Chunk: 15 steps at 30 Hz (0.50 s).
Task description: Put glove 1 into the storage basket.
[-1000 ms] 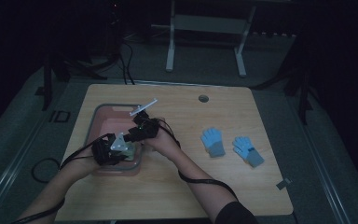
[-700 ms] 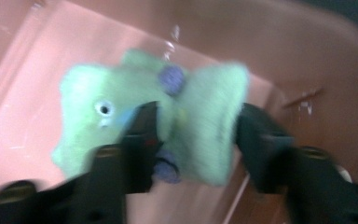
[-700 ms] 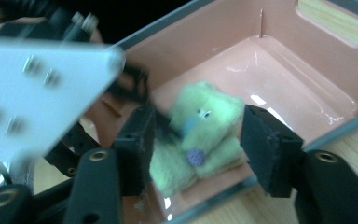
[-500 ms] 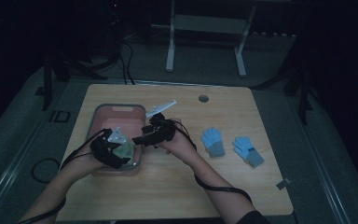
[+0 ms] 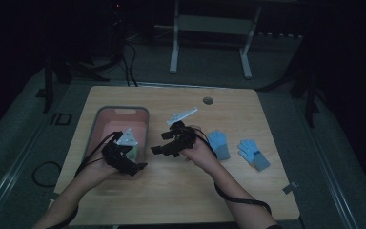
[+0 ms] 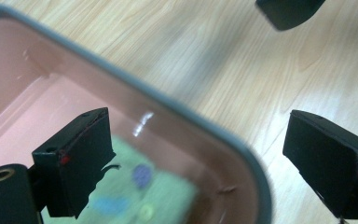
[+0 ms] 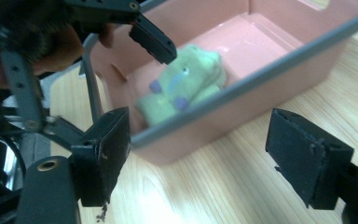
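Both grippers look empty, so my read is the drop-off step is just done: one green glove already sits in the pink bin, and the fetch of the next one is about to start.

Nearest me, the left gripper (image 5: 140, 166) hangs over the bin's near right corner. Its jaws have just been opening and now stand wide apart w/ nothing between them; in the left gripper view one pad is over the bin (image 6: 242, 154) interior, the other out over bare table (image 6: 205, 56), neither touching anything. Green glove (image 6: 140, 196) lies below, blurry, on the bin floor.

Right gripper (image 5: 158, 149) sits just beside the bin on its right, over the wood. Jaws also just been opening, wide now, nothing held. Its own view looks back across the bin's wall at the glove (image 7: 184, 86), which lies crumpled near the corner, w/ the left gripper's jaw tip hovering above it, apart from it.

Farther right on the table lie two blue gloves (image 5: 218, 144) (image 5: 252, 153), flat, near each other but not touching, well apart from the bin.

Next move, I'd guess: right hand swings out to the nearer blue glove, comes down w/ jaws open, pinches the fabric. Soft, flat thing, so the pads need to get right down to the tabletop to catch it.
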Each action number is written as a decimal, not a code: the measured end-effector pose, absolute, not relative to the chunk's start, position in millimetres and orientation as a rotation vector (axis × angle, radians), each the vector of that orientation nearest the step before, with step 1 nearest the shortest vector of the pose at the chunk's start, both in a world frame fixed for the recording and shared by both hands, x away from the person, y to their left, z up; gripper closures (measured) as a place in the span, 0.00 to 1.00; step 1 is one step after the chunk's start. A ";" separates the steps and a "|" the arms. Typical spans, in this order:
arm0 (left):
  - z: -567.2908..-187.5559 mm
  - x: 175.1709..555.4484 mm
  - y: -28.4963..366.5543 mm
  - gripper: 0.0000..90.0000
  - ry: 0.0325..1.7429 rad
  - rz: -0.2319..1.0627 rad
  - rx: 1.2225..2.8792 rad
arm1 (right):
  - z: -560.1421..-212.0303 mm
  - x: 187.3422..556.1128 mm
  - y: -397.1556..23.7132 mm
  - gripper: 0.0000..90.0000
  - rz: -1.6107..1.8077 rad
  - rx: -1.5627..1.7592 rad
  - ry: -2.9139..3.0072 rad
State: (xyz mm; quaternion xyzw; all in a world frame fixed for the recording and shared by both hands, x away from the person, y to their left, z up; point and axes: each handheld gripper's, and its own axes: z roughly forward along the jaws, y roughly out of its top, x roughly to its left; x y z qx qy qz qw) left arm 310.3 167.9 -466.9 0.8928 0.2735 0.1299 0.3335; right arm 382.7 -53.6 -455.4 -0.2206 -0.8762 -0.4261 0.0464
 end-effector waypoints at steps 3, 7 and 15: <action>-464.3 306.0 158.6 0.09 0.683 0.330 2.320 | -456.5 380.1 -63.8 0.23 -1.301 -0.673 -2.688; -462.0 299.8 143.5 0.09 0.642 0.330 2.305 | -457.6 377.3 -78.6 0.23 -1.309 -0.678 -2.718; -463.1 288.1 113.4 0.09 0.564 0.322 2.292 | -458.0 372.0 -107.5 0.21 -1.345 -0.693 -2.792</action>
